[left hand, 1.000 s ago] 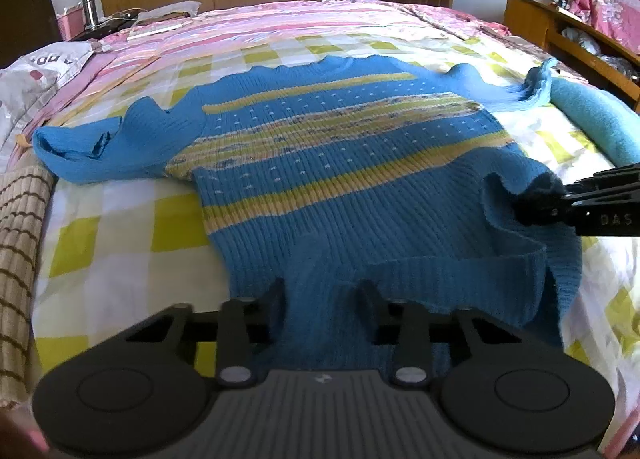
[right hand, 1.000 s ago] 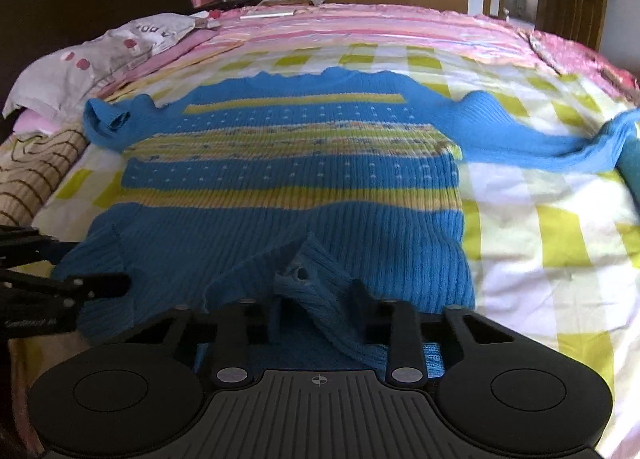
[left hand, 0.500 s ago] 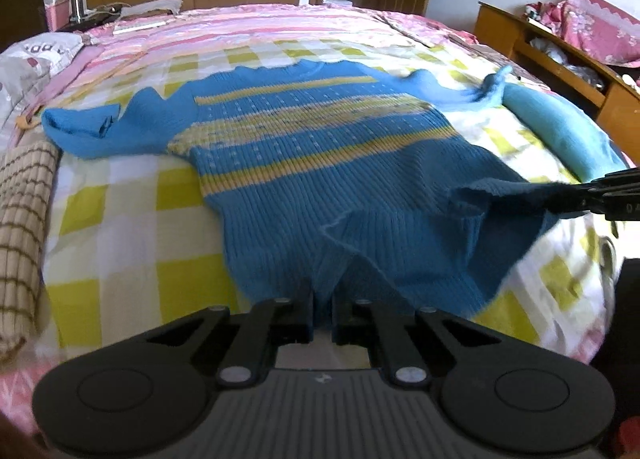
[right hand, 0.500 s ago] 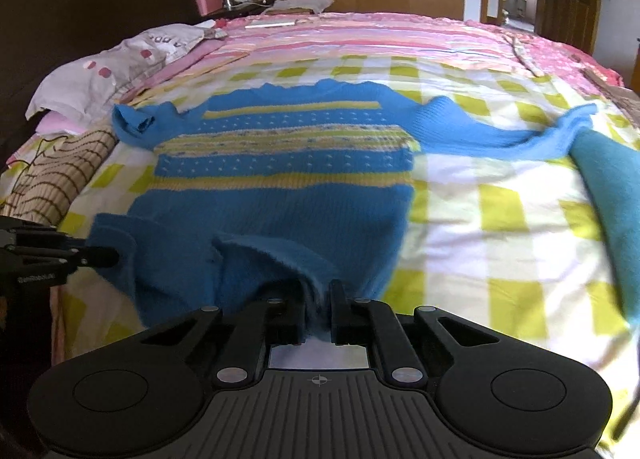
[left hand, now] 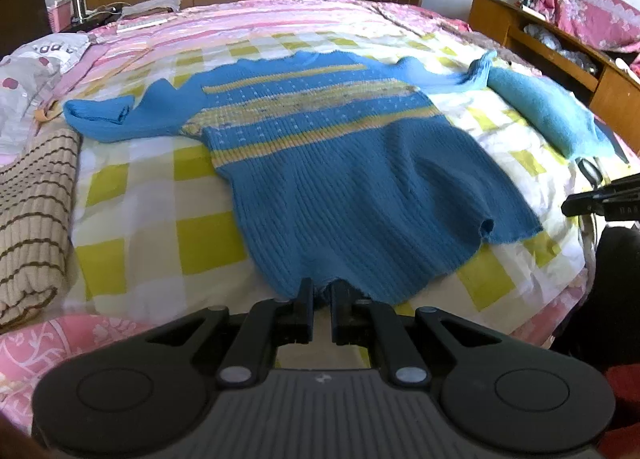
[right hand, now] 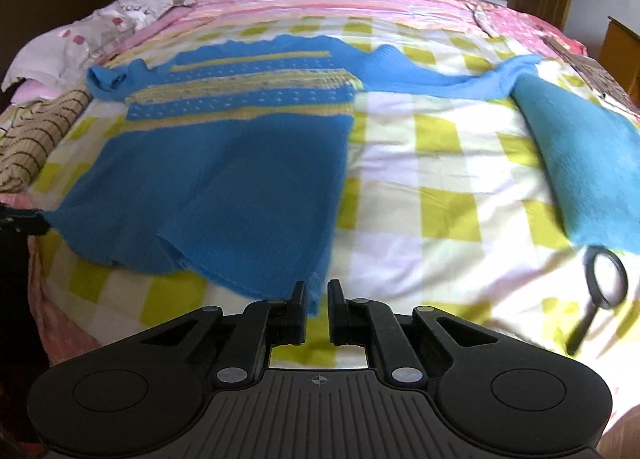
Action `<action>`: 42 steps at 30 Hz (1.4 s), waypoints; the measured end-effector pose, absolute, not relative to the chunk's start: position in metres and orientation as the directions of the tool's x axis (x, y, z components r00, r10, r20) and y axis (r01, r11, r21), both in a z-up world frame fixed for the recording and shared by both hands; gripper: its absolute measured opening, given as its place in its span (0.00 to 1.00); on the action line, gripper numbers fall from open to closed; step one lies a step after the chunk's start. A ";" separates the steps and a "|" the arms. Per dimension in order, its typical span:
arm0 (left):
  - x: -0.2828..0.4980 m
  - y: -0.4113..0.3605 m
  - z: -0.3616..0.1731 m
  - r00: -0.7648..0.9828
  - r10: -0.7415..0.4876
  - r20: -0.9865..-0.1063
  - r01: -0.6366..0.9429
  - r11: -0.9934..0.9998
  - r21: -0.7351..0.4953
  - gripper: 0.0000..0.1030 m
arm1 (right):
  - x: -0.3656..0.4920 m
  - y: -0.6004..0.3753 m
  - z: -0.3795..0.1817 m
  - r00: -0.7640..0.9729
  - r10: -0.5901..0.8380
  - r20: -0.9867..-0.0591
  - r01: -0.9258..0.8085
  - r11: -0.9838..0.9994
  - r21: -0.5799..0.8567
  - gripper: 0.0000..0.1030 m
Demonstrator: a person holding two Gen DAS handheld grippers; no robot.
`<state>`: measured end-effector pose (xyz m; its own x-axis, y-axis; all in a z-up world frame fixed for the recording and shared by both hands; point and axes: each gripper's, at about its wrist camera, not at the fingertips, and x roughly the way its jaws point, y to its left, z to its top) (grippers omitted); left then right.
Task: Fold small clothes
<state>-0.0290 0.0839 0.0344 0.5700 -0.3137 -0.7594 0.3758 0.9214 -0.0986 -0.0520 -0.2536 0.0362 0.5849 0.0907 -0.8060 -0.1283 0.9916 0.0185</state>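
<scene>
A blue knit sweater [left hand: 352, 179] with yellow stripes lies spread flat on the checked bed sheet, neck end far, hem near; it also shows in the right wrist view [right hand: 224, 179]. My left gripper [left hand: 321, 291] is shut on the hem near its left corner. My right gripper [right hand: 317, 291] is shut on the hem at its right corner. In the left wrist view the right gripper's tip [left hand: 592, 203] shows at the right edge, and there the hem's right corner lies apart from it.
A folded teal garment [right hand: 580, 163] lies on the right of the bed, with a black magnifying glass [right hand: 600, 291] near it. A beige striped knit [left hand: 32, 219] lies at the left. Pillows [left hand: 32, 71] are at the far left, a wooden shelf [left hand: 560, 43] at the right.
Both grippers pulled the hem back toward the near bed edge. The folded, bunched lower part of the sweater has been drawn out flat.
</scene>
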 end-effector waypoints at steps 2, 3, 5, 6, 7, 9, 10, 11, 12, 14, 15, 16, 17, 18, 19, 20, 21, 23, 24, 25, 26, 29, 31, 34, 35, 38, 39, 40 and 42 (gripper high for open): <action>-0.027 0.082 0.037 0.582 -0.321 -0.747 0.372 0.922 -0.106 0.14 | -0.051 -0.252 0.038 0.600 0.096 -0.794 -0.121 0.992 0.028 0.16; -0.026 0.081 0.038 0.586 -0.325 -0.742 0.372 0.922 -0.109 0.14 | -0.050 -0.251 0.038 0.607 0.099 -0.789 -0.120 0.992 0.033 0.17; -0.021 0.077 0.038 0.592 -0.334 -0.733 0.367 0.922 -0.124 0.15 | -0.044 -0.249 0.036 0.616 0.119 -0.779 -0.119 0.991 0.058 0.22; -0.018 0.075 0.038 0.590 -0.345 -0.730 0.365 0.920 -0.140 0.15 | -0.040 -0.248 0.034 0.619 0.127 -0.775 -0.114 0.991 0.072 0.28; -0.016 0.073 0.037 0.588 -0.356 -0.726 0.367 0.918 -0.153 0.16 | -0.034 -0.245 0.031 0.618 0.130 -0.775 -0.109 0.991 0.079 0.32; -0.014 0.069 0.037 0.591 -0.361 -0.721 0.363 0.918 -0.162 0.16 | -0.025 -0.242 0.025 0.618 0.128 -0.776 -0.097 0.992 0.087 0.41; -0.013 0.067 0.038 0.593 -0.370 -0.715 0.367 0.915 -0.169 0.17 | -0.022 -0.242 0.022 0.617 0.126 -0.777 -0.093 0.992 0.087 0.42; -0.012 0.066 0.040 0.596 -0.377 -0.709 0.367 0.913 -0.176 0.18 | -0.019 -0.240 0.019 0.614 0.121 -0.780 -0.089 0.992 0.085 0.46; -0.011 0.066 0.041 0.601 -0.382 -0.702 0.365 0.913 -0.185 0.19 | -0.016 -0.239 0.016 0.609 0.116 -0.784 -0.084 0.993 0.082 0.47; -0.009 0.065 0.043 0.608 -0.388 -0.693 0.361 0.912 -0.194 0.21 | -0.012 -0.238 0.009 0.600 0.112 -0.792 -0.079 0.994 0.082 0.47; -0.008 0.065 0.043 0.612 -0.388 -0.689 0.358 0.913 -0.196 0.22 | -0.010 -0.237 0.006 0.593 0.109 -0.797 -0.077 0.994 0.079 0.47; -0.007 0.064 0.043 0.613 -0.388 -0.689 0.357 0.913 -0.196 0.23 | -0.009 -0.235 0.003 0.586 0.105 -0.803 -0.075 0.994 0.075 0.46; -0.006 0.063 0.042 0.610 -0.387 -0.692 0.358 0.913 -0.195 0.24 | -0.009 -0.235 0.000 0.577 0.106 -0.810 -0.076 0.994 0.076 0.45; -0.004 0.061 0.039 0.607 -0.382 -0.697 0.356 0.915 -0.191 0.26 | -0.008 -0.236 -0.003 0.567 0.110 -0.817 -0.079 0.994 0.079 0.38; -0.002 0.058 0.035 0.604 -0.374 -0.704 0.354 0.917 -0.184 0.27 | -0.008 -0.237 -0.005 0.560 0.111 -0.821 -0.078 0.994 0.081 0.32; 0.000 0.056 0.031 0.597 -0.366 -0.714 0.352 0.919 -0.176 0.27 | -0.008 -0.239 -0.006 0.554 0.105 -0.826 -0.073 0.994 0.078 0.19; 0.003 0.052 0.025 0.585 -0.352 -0.731 0.347 0.923 -0.167 0.28 | -0.008 -0.241 -0.007 0.548 0.096 -0.831 -0.063 0.995 0.074 0.12; 0.010 0.047 0.012 0.554 -0.332 -0.764 0.341 0.927 -0.156 0.27 | -0.008 -0.249 -0.007 0.546 0.084 -0.833 -0.045 0.997 0.071 0.07; 0.012 0.044 0.005 0.534 -0.321 -0.782 0.341 0.928 -0.148 0.27 | -0.009 -0.253 -0.006 0.548 0.073 -0.833 -0.035 0.997 0.064 0.06; 0.014 0.041 0.000 0.519 -0.306 -0.798 0.337 0.931 -0.139 0.28 | -0.009 -0.257 -0.006 0.550 0.064 -0.833 -0.028 0.998 0.057 0.05; 0.016 0.038 -0.007 0.498 -0.286 -0.819 0.332 0.935 -0.125 0.28 | -0.010 -0.260 -0.005 0.553 0.053 -0.832 -0.022 0.999 0.049 0.05; 0.011 0.031 -0.013 0.497 -0.258 -0.828 0.354 0.932 -0.078 0.29 | -0.012 -0.271 -0.005 0.550 0.029 -0.835 0.001 0.999 0.036 0.05; 0.009 0.030 -0.012 0.492 -0.252 -0.833 0.357 0.931 -0.071 0.30 | -0.014 -0.277 -0.007 0.546 0.018 -0.838 0.014 0.999 0.031 0.05; 0.007 0.032 -0.011 0.484 -0.255 -0.837 0.358 0.931 -0.076 0.30 | -0.014 -0.280 -0.008 0.547 0.018 -0.837 0.017 0.999 0.033 0.05; 0.006 0.032 -0.010 0.480 -0.259 -0.838 0.359 0.930 -0.083 0.30 | -0.014 -0.280 -0.008 0.549 0.014 -0.836 0.016 1.000 0.027 0.05; 0.004 0.033 -0.005 0.471 -0.290 -0.833 0.368 0.923 -0.114 0.30 | -0.013 -0.281 -0.007 0.554 -0.006 -0.833 0.011 1.000 0.001 0.05; 0.002 0.034 -0.003 0.473 -0.298 -0.830 0.369 0.922 -0.120 0.30 | -0.012 -0.283 -0.007 0.553 -0.006 -0.833 0.014 1.000 0.003 0.05; 0.004 0.033 -0.002 0.476 -0.301 -0.826 0.369 0.921 -0.123 0.30 | -0.012 -0.284 -0.006 0.550 -0.002 -0.835 0.016 1.000 0.008 0.05; 0.003 0.032 0.002 0.490 -0.314 -0.813 0.374 0.918 -0.129 0.30 | -0.012 -0.285 -0.005 0.547 -0.002 -0.837 0.017 1.000 0.008 0.07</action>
